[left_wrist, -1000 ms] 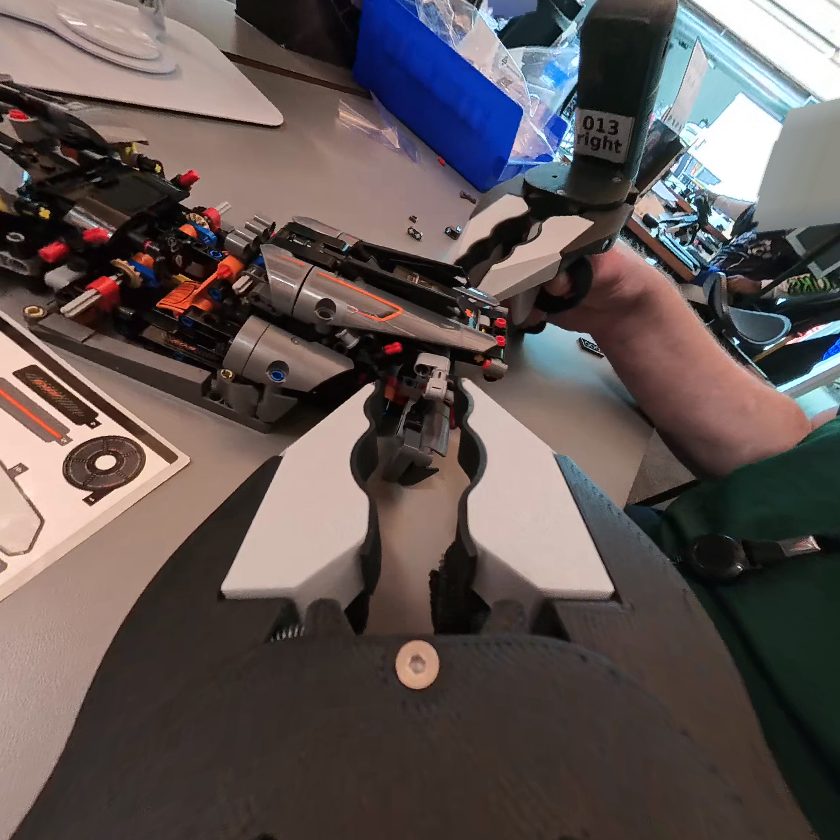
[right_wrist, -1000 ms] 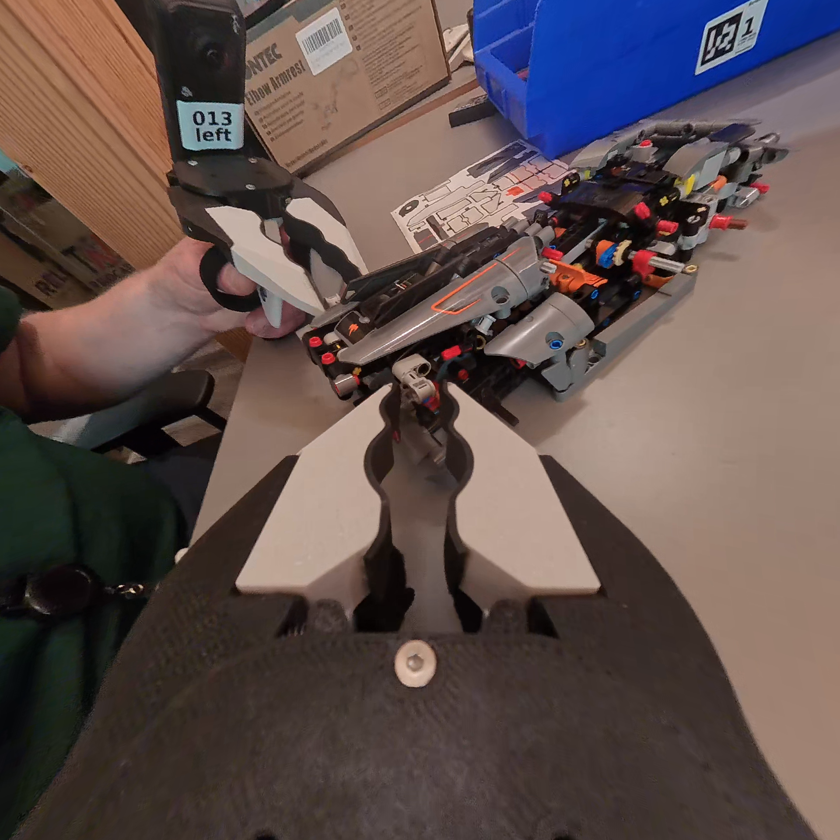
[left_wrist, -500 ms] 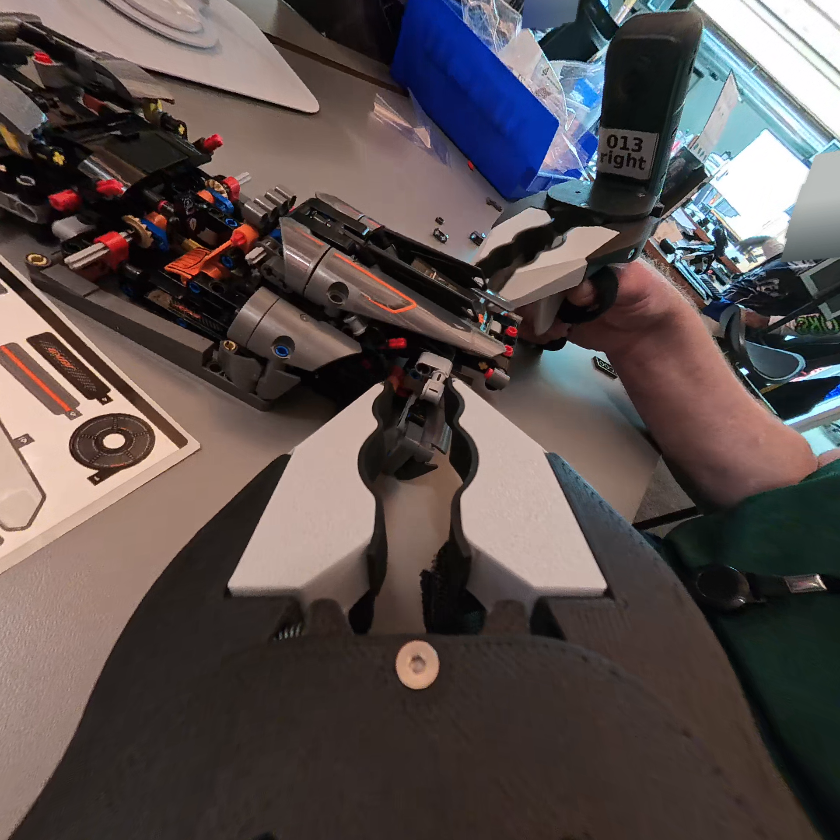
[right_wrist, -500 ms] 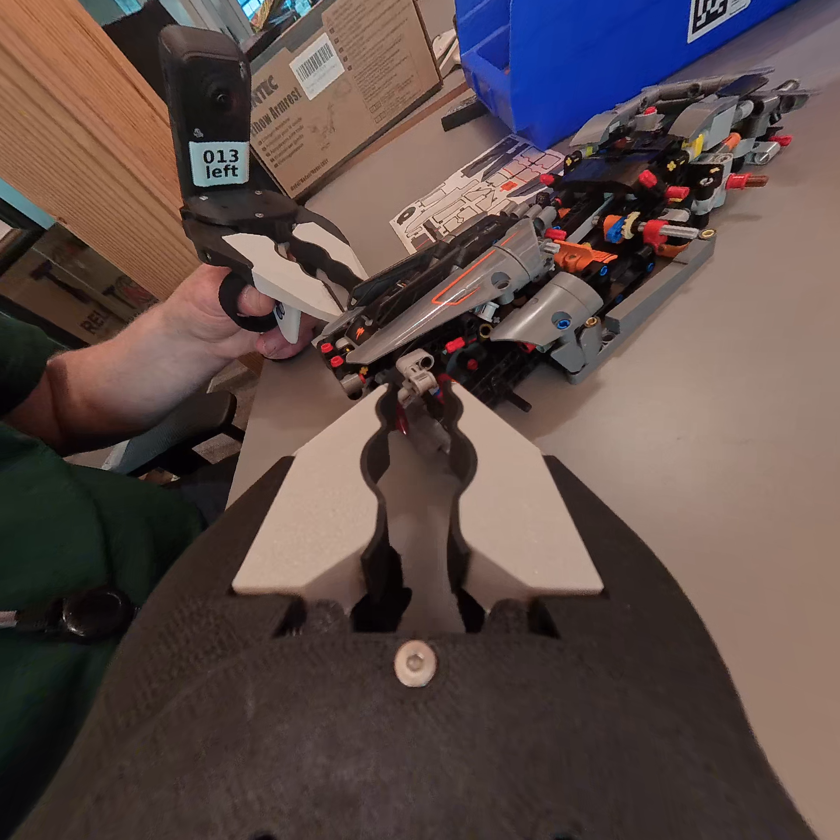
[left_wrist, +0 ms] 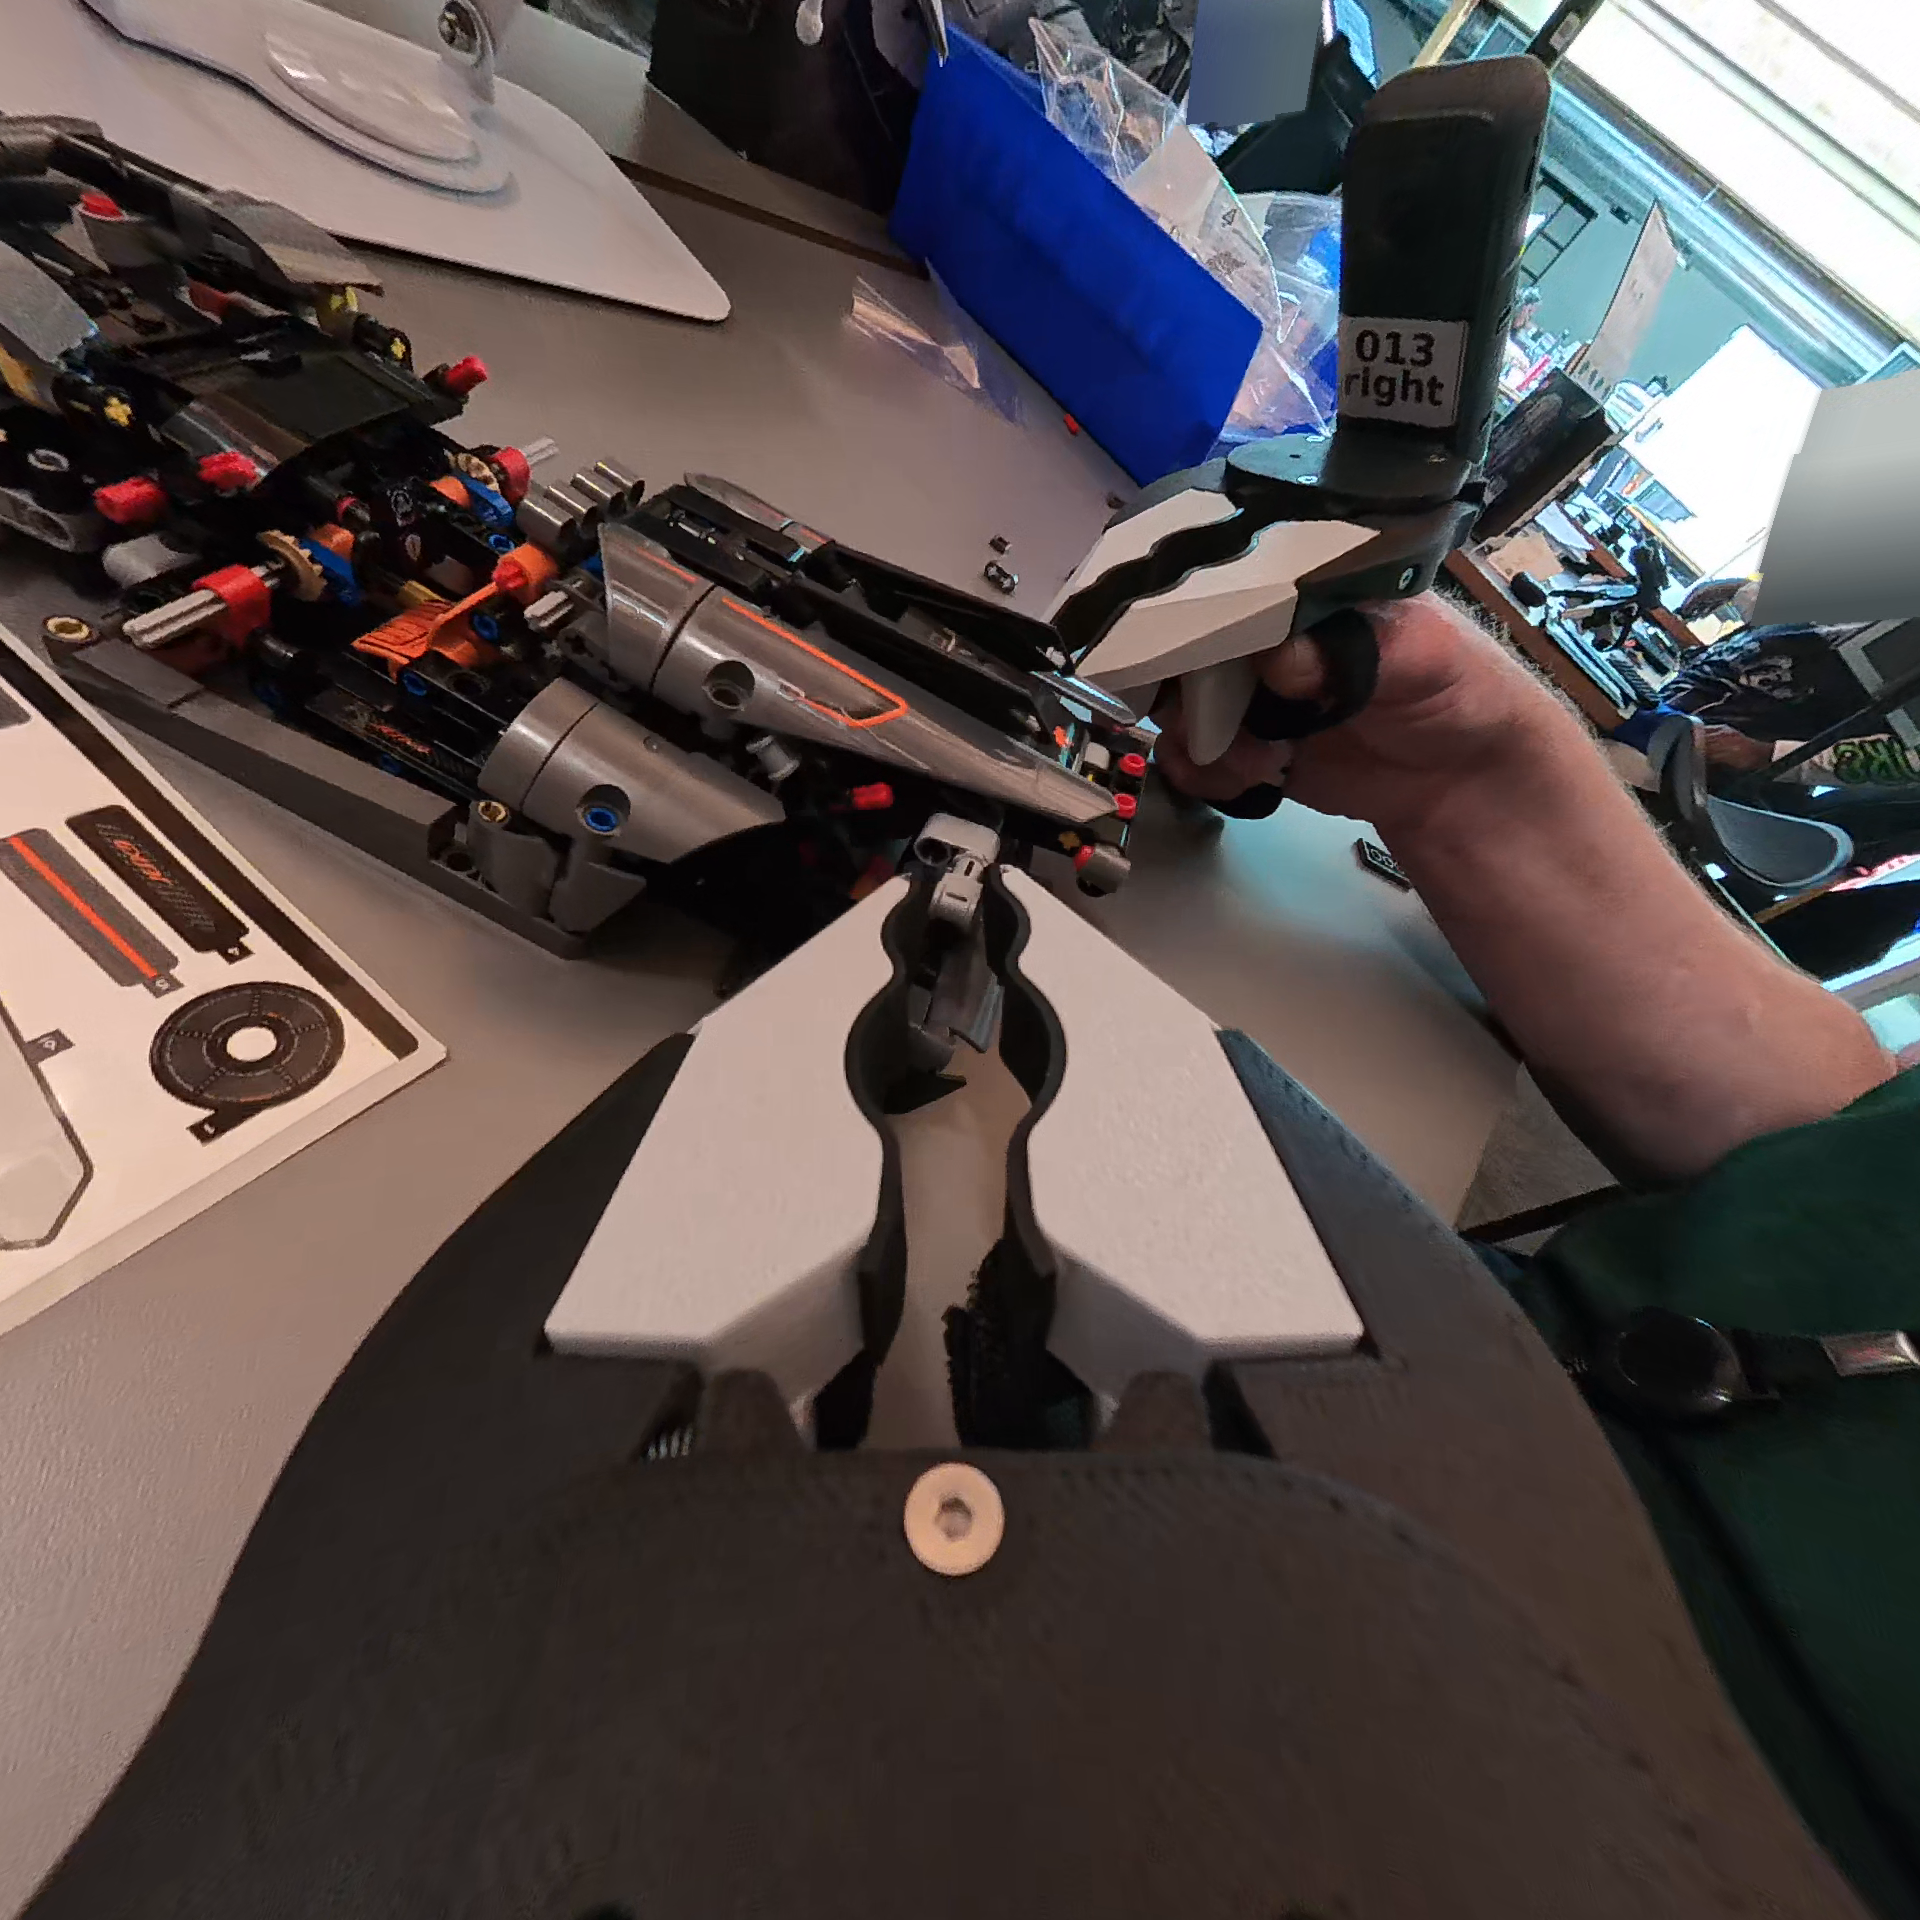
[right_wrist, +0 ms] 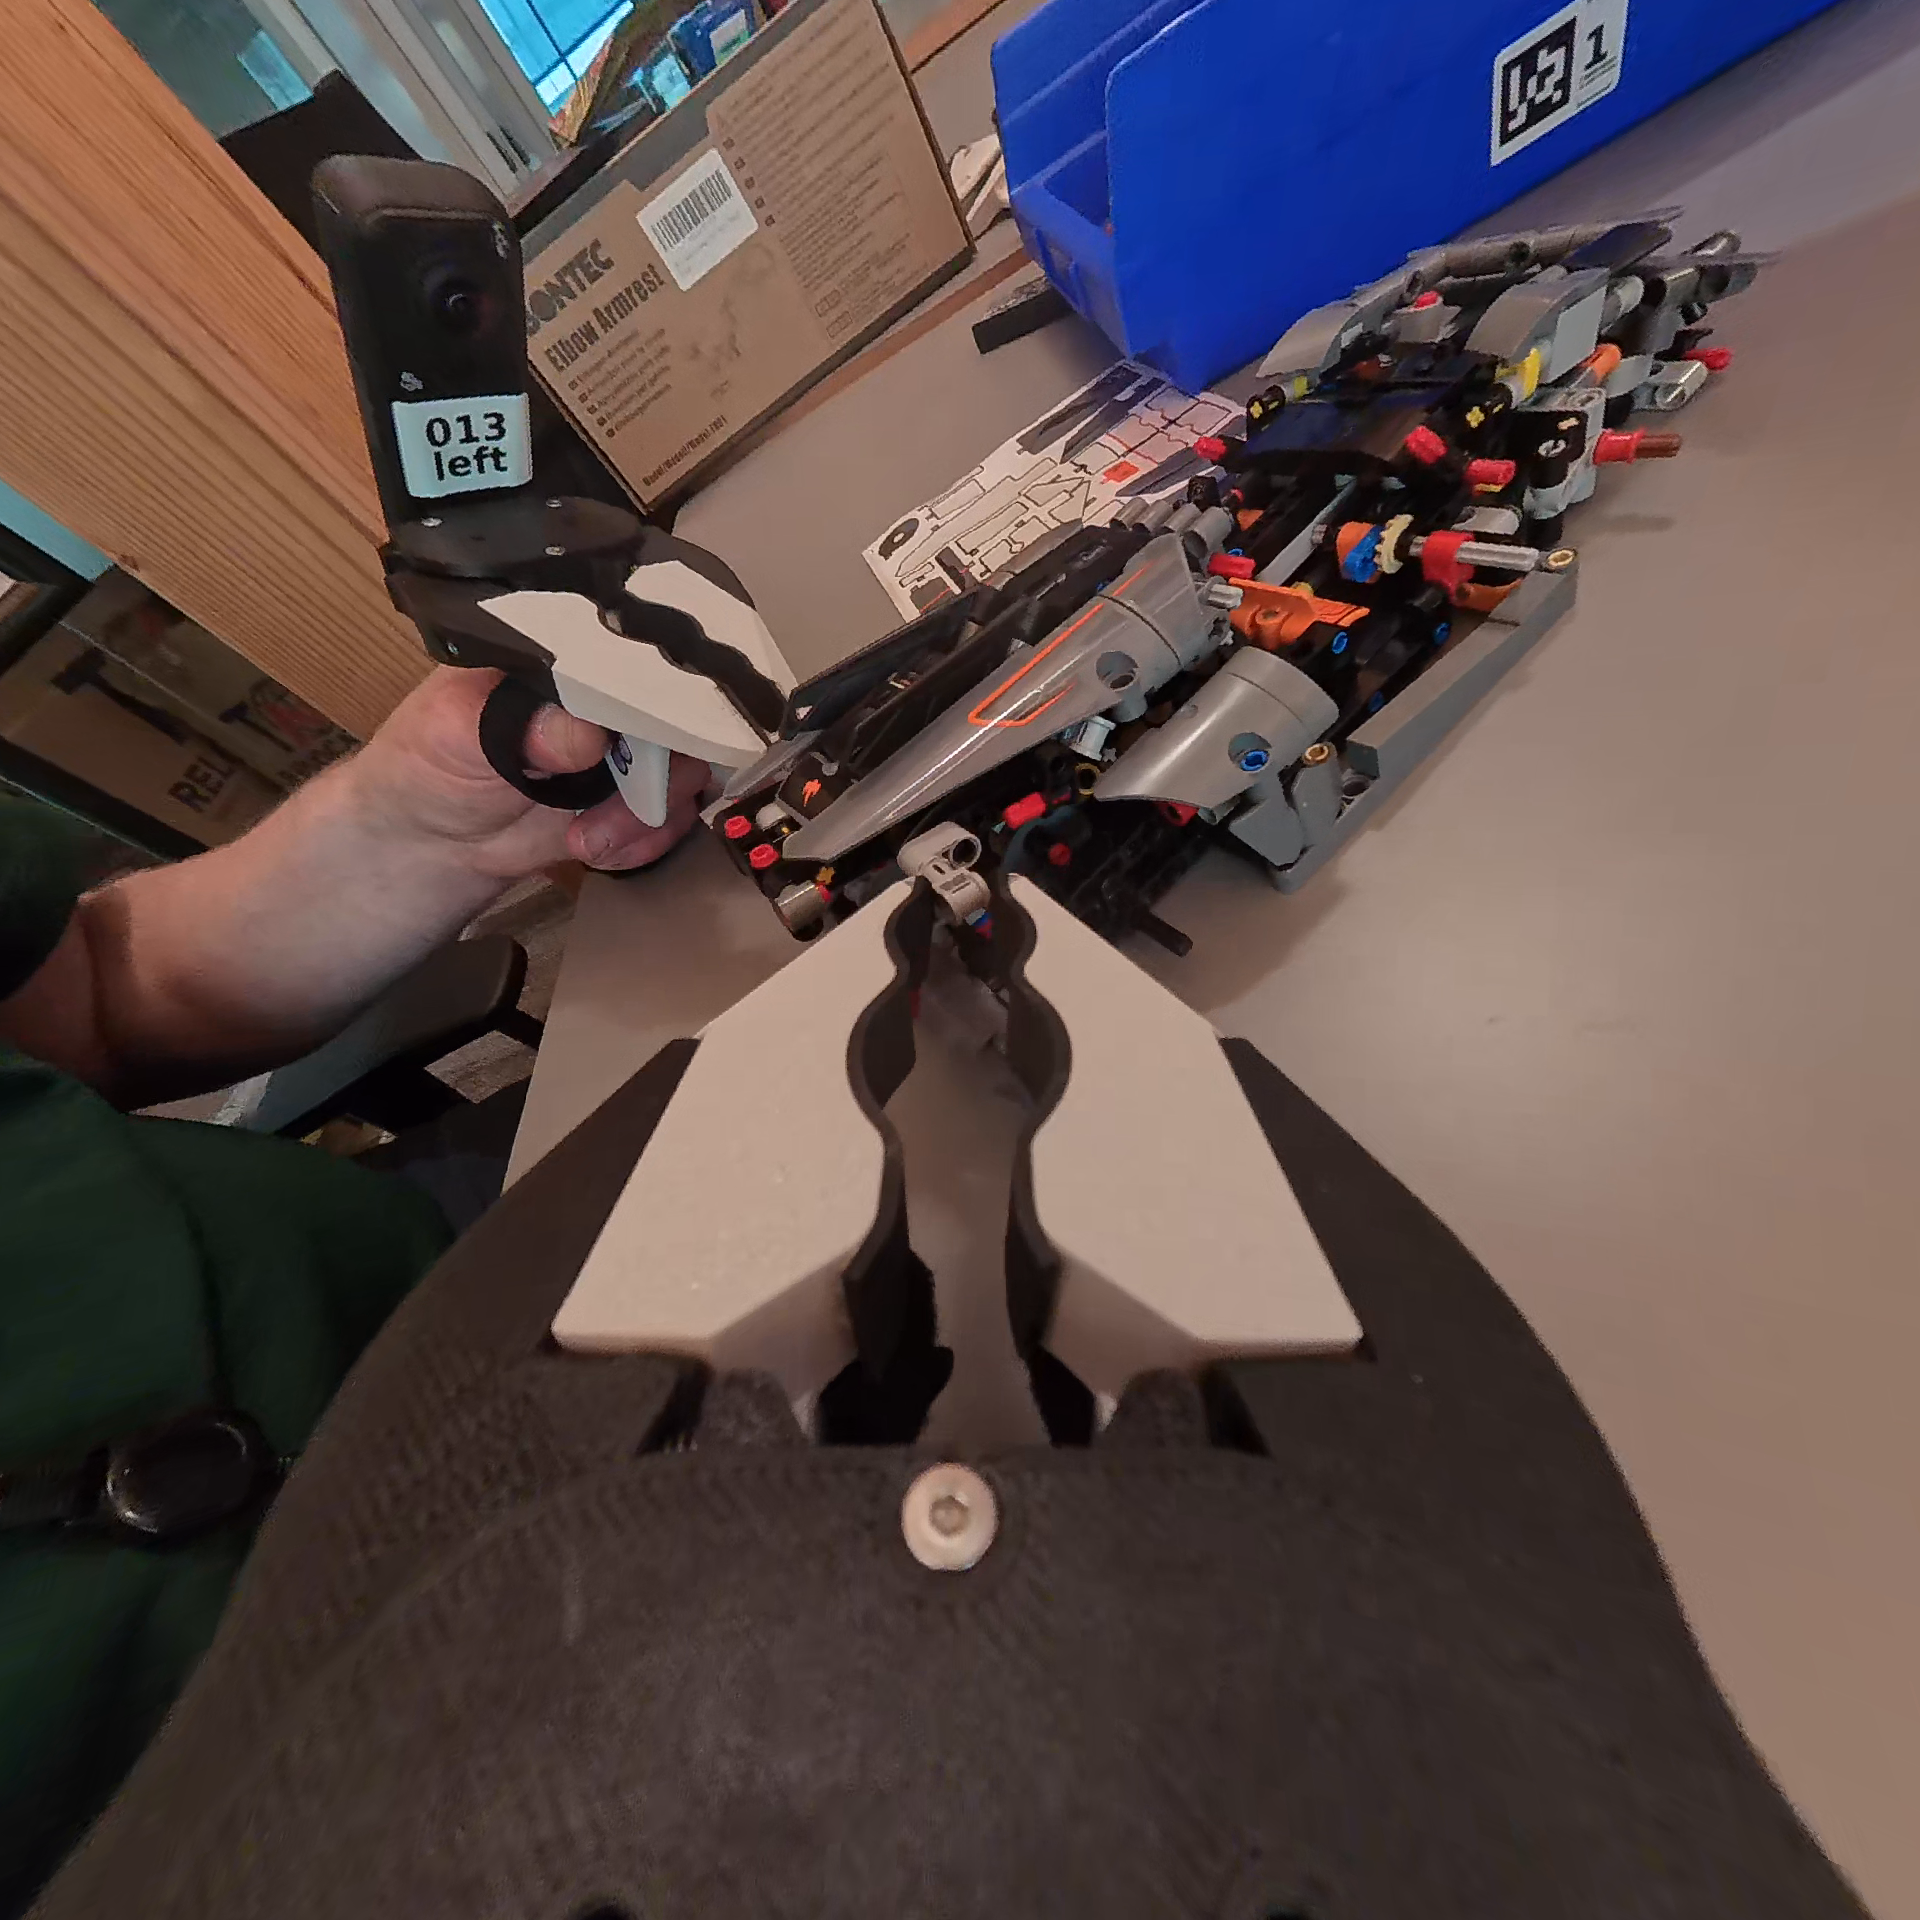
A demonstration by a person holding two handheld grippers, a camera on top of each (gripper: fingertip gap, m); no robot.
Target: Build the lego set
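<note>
A long grey, black and orange lego car model (left_wrist: 727,665) lies on the grey table, also in the right wrist view (right_wrist: 1143,644). My left gripper (left_wrist: 951,894) is shut on a grey jointed piece (left_wrist: 951,977) at the model's near side, close to the nose. My right gripper (right_wrist: 961,894) is shut on a matching grey piece (right_wrist: 940,857) at the opposite side of the nose. Each gripper also shows in the other's view with its tips at the far side of the nose: the right (left_wrist: 1070,644), the left (right_wrist: 774,727). Where the grey pieces join the model is hidden.
A sticker sheet (left_wrist: 156,987) lies beside the model, also in the right wrist view (right_wrist: 1039,488). A blue bin (left_wrist: 1060,281) with plastic bags stands behind, a cardboard box (right_wrist: 748,281) beyond it. A white stand base (left_wrist: 468,187) and small loose parts (left_wrist: 997,571) lie on the table. The table edge runs by the person's arms. One gripper's finger ends stand about 8 cm off the other's.
Both grippers keep their hold on the grey pieces at the nose. Both views have shifted a little, and the other gripper sits slightly lower in each.
</note>
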